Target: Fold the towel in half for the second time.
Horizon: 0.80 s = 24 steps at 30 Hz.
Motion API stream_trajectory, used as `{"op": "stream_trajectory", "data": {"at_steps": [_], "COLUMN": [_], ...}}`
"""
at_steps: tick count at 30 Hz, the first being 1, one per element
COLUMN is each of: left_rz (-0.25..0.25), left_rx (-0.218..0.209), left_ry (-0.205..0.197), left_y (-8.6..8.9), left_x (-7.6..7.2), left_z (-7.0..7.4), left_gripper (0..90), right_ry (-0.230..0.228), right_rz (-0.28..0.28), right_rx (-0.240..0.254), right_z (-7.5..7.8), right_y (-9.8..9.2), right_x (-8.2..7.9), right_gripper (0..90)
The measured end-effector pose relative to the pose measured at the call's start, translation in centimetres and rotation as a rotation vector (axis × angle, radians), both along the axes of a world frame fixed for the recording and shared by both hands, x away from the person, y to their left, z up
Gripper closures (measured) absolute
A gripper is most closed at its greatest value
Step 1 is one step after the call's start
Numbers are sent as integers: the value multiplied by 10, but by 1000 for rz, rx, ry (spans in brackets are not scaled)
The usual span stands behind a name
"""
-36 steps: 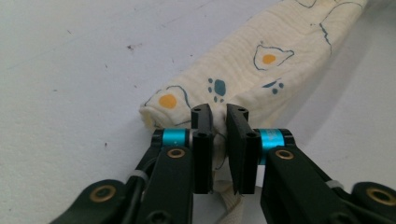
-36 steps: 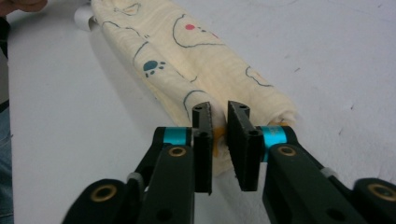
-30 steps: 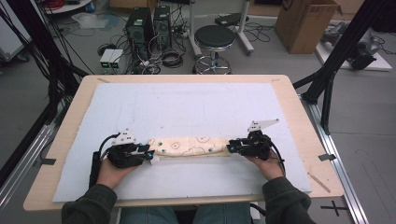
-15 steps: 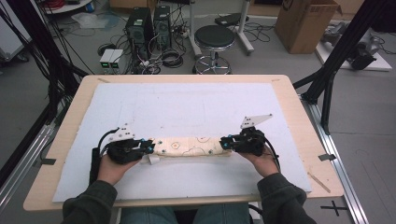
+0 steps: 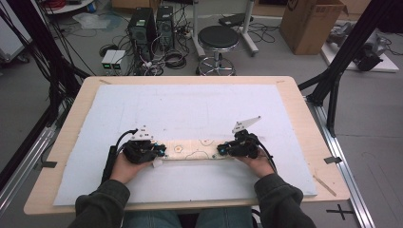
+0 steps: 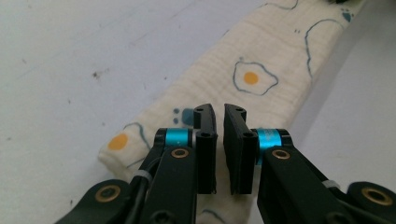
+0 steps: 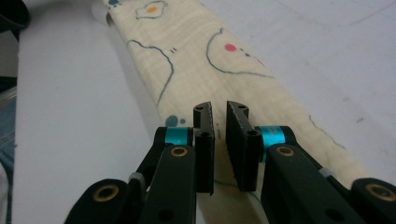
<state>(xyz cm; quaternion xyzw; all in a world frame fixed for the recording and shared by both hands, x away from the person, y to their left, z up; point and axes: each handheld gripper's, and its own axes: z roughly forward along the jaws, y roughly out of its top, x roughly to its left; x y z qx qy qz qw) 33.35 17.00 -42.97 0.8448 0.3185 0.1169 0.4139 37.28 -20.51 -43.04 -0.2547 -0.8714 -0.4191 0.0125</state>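
Step in hand, as I read it: folding the cream muslin cloth with fried-egg print [image 5: 192,152], already a narrow long strip; both ends are being taken up.

Nearest, left gripper [image 6: 219,112]: jaws have just been closing and now stand nearly together, only a thin slit between the pads. They sit over the strip's near end; I can't tell if any fabric is caught in the slit. From above, the left gripper [image 5: 159,151] is at the strip's left end.

Right gripper [image 7: 219,108]: same story, jaws just been closing, almost together, poised over the strip's other end, fabric pinch not confirmable. From above, the right gripper [image 5: 222,150] is at the strip's right end.

Cloth lies flat on the white foam mat [image 5: 190,107] covering the wooden counter [image 5: 81,102], towards the person's edge, running left to right between the two grippers.

Next move, likely: get a sure pinch on both ends, lift together, bring one end over onto the other. Calls for equal height on both sides so the strip doesn't twist or unroll.

Beyond the counter: black round stool [image 5: 218,38], cardboard box [image 5: 311,23] on the floor.
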Motion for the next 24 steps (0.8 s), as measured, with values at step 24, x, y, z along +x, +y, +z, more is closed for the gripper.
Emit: {"op": "stream_trajectory", "data": {"at_steps": [24], "left_rz": [2], "left_rx": [66], "left_ry": [-1], "left_y": [6], "left_x": [-2], "left_z": [-4], "left_gripper": [752], "right_ry": [-55], "right_rz": [-42], "right_rx": [-44], "right_z": [-6], "right_y": [-27], "right_x": [-14], "right_gripper": [730]}}
